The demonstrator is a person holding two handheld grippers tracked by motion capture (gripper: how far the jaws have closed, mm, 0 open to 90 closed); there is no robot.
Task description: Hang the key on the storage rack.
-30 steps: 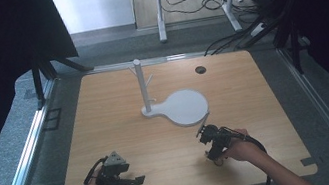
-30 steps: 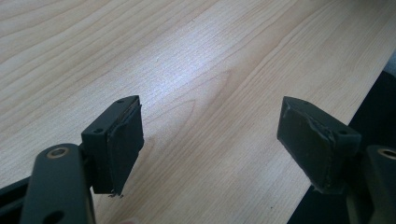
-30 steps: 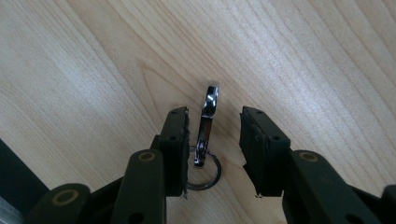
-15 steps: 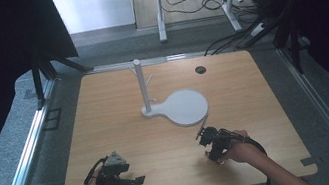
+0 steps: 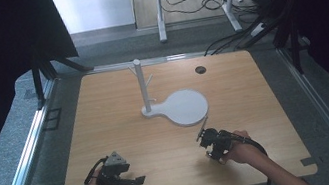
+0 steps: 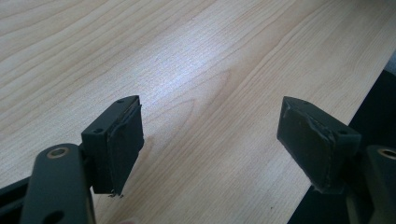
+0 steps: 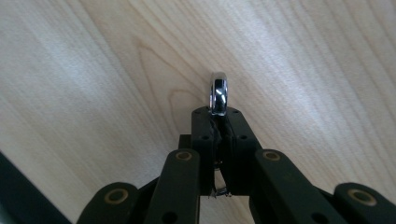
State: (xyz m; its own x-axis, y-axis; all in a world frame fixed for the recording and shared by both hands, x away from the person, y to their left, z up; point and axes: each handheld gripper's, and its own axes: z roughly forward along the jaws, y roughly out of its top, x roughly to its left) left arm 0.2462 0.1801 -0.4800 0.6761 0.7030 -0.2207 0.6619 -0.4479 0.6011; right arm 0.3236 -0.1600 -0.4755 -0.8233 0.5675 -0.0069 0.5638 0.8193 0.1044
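In the right gripper view a shiny silver metal ring (image 7: 218, 95) stands on edge, pinched at its lower part between the tips of my right gripper (image 7: 218, 116). The jaws have just been closing and are now shut on the ring, just above the wooden table (image 7: 93, 70). In the high view the right gripper (image 5: 206, 139) sits near the table's front right, below the white disc. My left gripper (image 5: 137, 182) rests at the front left. Its jaws stand wide open in the left gripper view (image 6: 210, 140), with only bare wood between the pads (image 6: 126, 140).
A white stand with an upright post and small pegs (image 5: 141, 88) rises mid-table, joined to a flat round white base (image 5: 186, 106). A dark round hole (image 5: 200, 69) lies at the table's back right. Black curtains flank both sides.
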